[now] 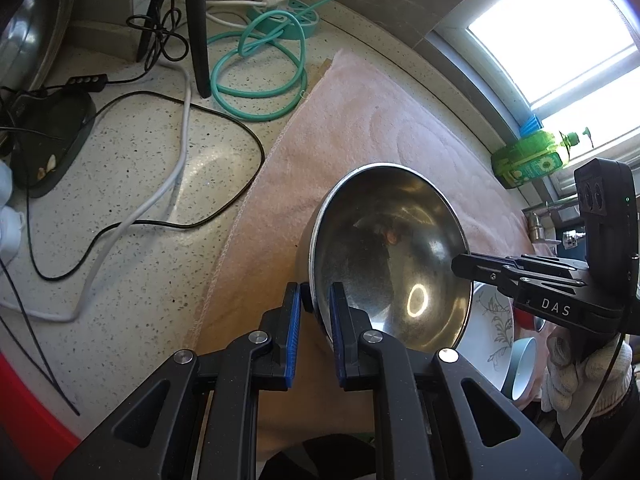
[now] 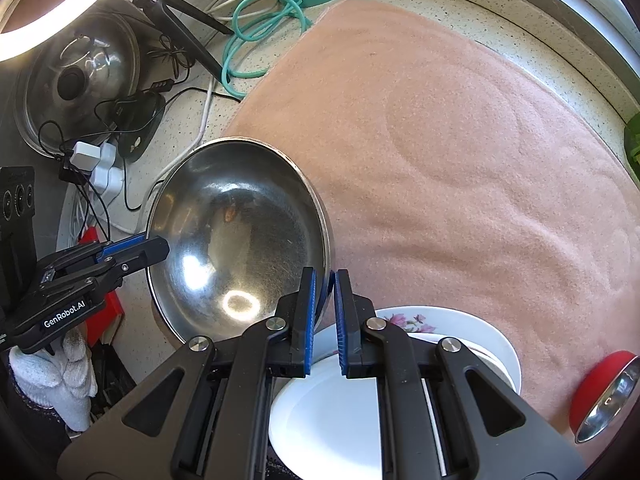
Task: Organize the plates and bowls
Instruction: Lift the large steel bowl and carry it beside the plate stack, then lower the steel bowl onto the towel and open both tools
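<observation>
Both grippers, left gripper [image 1: 316, 304] and right gripper [image 2: 325, 292], clamping jaws on opposite rims of steel bowl [image 1: 390, 256], holding it tilted above pink towel [image 1: 360, 120]. Step: carrying bowl. Next: likely level, coordinated lowering.

— What do we hold? 
— Our left gripper [image 1: 315, 307] pinches the near rim of the steel bowl [image 1: 390, 258], tilted above the pink towel [image 1: 360, 128]. 
— And opposite? 
— Our right gripper [image 1: 460, 266] grips the far rim; a leaf-patterned plate [image 1: 494, 324] lies underneath.
</observation>
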{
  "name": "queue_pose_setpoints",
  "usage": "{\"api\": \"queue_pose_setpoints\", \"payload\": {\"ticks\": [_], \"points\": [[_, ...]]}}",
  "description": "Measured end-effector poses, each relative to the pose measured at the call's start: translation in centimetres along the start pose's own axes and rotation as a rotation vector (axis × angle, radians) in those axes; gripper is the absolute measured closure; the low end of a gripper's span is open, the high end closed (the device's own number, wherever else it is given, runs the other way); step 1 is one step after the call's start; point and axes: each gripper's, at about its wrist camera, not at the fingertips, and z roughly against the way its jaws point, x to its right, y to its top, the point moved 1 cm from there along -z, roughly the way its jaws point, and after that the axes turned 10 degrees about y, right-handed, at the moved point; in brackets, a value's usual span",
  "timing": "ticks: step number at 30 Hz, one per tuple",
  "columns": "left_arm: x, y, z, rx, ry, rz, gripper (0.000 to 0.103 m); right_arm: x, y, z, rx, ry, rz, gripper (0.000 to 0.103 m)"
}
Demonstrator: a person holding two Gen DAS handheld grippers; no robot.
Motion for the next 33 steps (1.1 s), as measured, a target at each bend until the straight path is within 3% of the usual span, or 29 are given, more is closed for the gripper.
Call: {"api": "queue_pose_setpoints", "payload": {"ticks": [10, 12, 13, 14, 18, 20, 22, 23, 29, 33], "points": [[-0.1, -0.1, -0.2, -0.008, 0.006, -0.002, 0.091, -0.3, -0.2, 0.0, 0.002, -0.011, 0.026, 0.09], [0.0, -0.2, -0.2, -0.005, 0.01, -0.008, 0.091, -0.5, -0.3, 0.3, 0.009, -0.017, 0.032, 0.066], [0.0, -0.2, -0.1, -0.002, 0.014, -0.011, 0.09, -0.7, -0.4, 0.5, 0.021, -0.025, 0.041, 0.046], [0.0, -0.2, -0.1, 0.001, 0.016, -0.013, 0.09, -0.9, -0.4, 0.8, 0.036, -0.033, 0.054, 0.036], [0.0, -0.1, 0.2, 0.007, 0.019, -0.009, 0.089, -1.5, -0.3, 1.8, 0.065, -0.05, 0.08, 0.032], [0.0, 0.0, 0.5, 0.016, 0.026, -0.006, 0.074, -1.5, -0.3, 2.2, 0.08, -0.05, 0.079, 0.021], [-0.1, 0.2, 0.8, 0.019, 0.036, 0.005, 0.043, -1.5, -0.3, 2.7, 0.099, -0.044, 0.075, 0.019], [-0.1, 0.3, 0.9, 0.019, 0.046, 0.01, 0.038, -1.4, -0.3, 2.8, 0.104, -0.04, 0.069, 0.019], [0.2, 0.6, 2.0, 0.037, 0.065, -0.005, 0.037, -0.4, -0.5, 4.1, 0.127, -0.042, 0.023, 0.018], [1.0, 0.6, 3.0, 0.073, 0.056, -0.028, 0.037, 0.0, -1.4, 6.4, 0.204, -0.036, -0.001, 0.018]]}}
